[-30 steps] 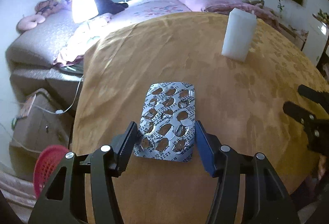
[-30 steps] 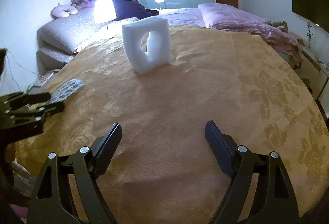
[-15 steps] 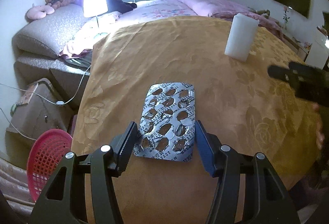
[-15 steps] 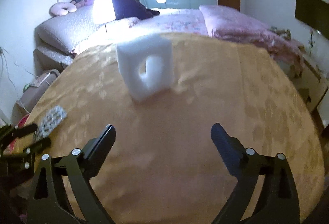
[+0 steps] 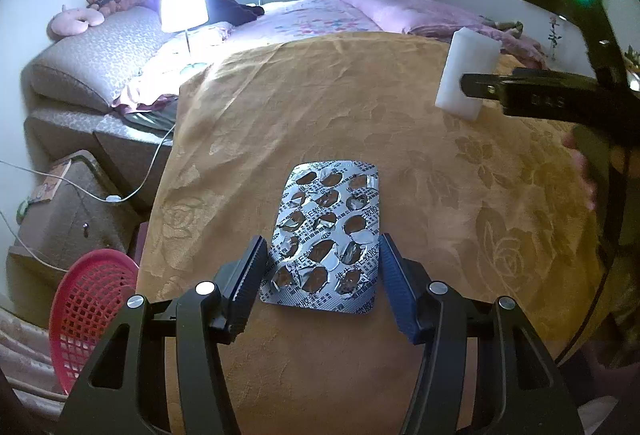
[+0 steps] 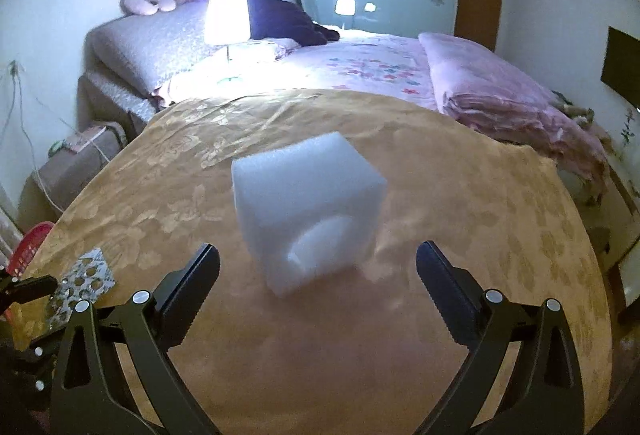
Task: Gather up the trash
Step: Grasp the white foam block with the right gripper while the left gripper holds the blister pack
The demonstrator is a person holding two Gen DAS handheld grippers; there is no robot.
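Blister pack (image 5: pixel 326 235) gripped in left tongs (image 5: pixel 322 267); right tongs (image 6: pixel 318 267) opening, empty.

Chinese print on blister pack (image 5: pixel 328 231)

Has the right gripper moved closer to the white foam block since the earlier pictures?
Yes. The right gripper advanced toward the white foam block, which stands nearer its opening jaws on the table; nothing is between them yet.
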